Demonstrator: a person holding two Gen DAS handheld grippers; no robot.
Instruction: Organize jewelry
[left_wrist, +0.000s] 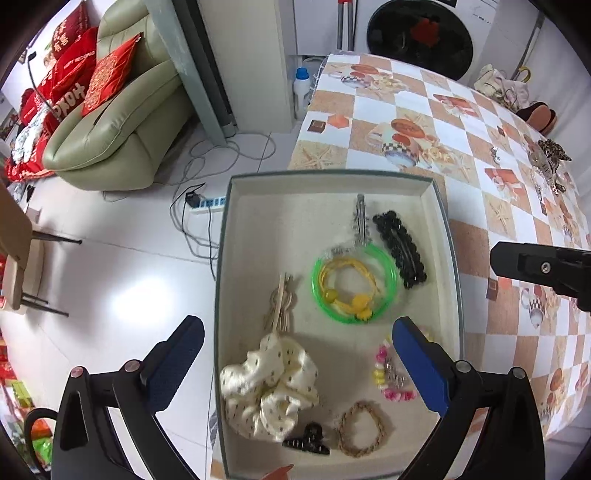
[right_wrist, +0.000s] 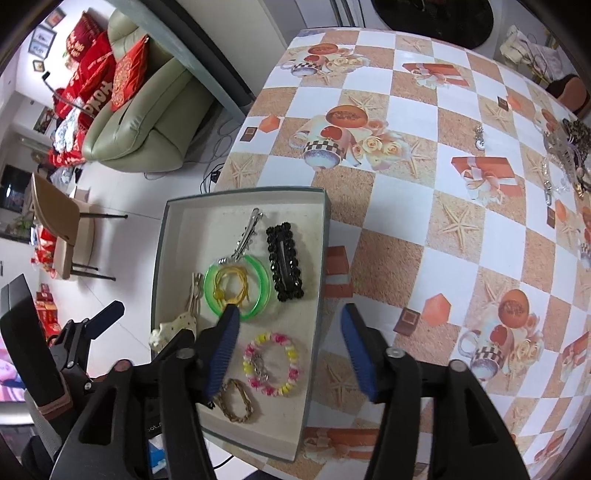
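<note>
Above the tray (left_wrist: 225, 258), both tongs (left_wrist: 295, 354) (right_wrist: 288, 343) gape empty.

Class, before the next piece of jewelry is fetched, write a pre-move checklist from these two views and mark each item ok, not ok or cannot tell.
1. Left hand-held gripper open, nothing between the jaws: ok.
2. Right hand-held gripper open, holding nothing: ok.
3. Box has bare floor space left: ok.
4. Green bangle lies inside the box: ok.
5. All loose jewelry cleared from the tablecloth: not ok.
6. Box sits fully on the table: cannot tell.
</note>
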